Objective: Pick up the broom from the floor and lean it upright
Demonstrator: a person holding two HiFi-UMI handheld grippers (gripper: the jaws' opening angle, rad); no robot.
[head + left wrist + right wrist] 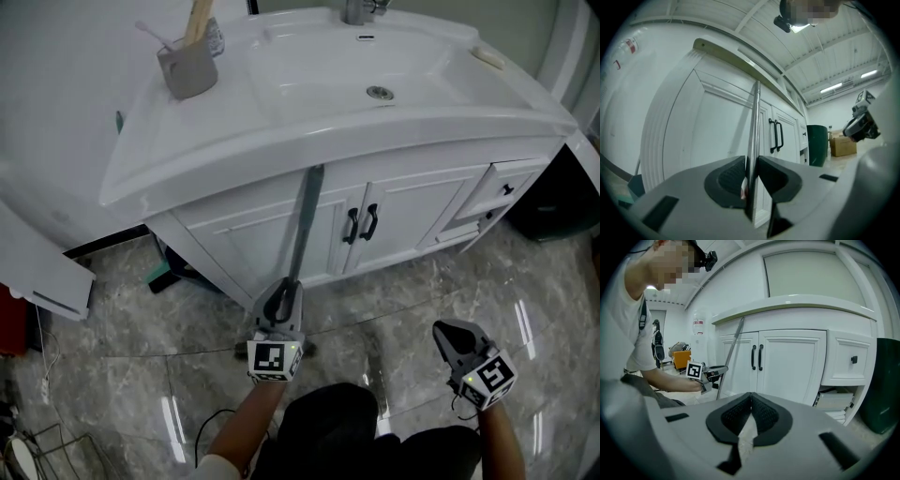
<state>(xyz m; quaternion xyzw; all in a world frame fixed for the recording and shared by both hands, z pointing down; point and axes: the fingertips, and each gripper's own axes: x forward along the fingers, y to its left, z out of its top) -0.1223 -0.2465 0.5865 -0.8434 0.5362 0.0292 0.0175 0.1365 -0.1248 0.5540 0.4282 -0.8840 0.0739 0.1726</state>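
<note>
Left claw (pixel 751 183) pinching broom handle (pixel 754 124) | handle rises steeply above | right claw (pixel 750 399) pressed together

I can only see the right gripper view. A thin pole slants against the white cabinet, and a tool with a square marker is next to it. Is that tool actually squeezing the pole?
Observer: Yes. In the left gripper view, the left gripper has its jaws closed on the broom handle, which runs up between them.
Operator: What is on top of the counter? I only see its underside.
Observer: In the head view, a grey holder with a brush in it stands on the counter, left of the basin.
Operator: Is there anything on the floor past the cabinet's far left?
Observer: A teal object lies by the cabinet's left corner. I can't tell what it is.
</note>
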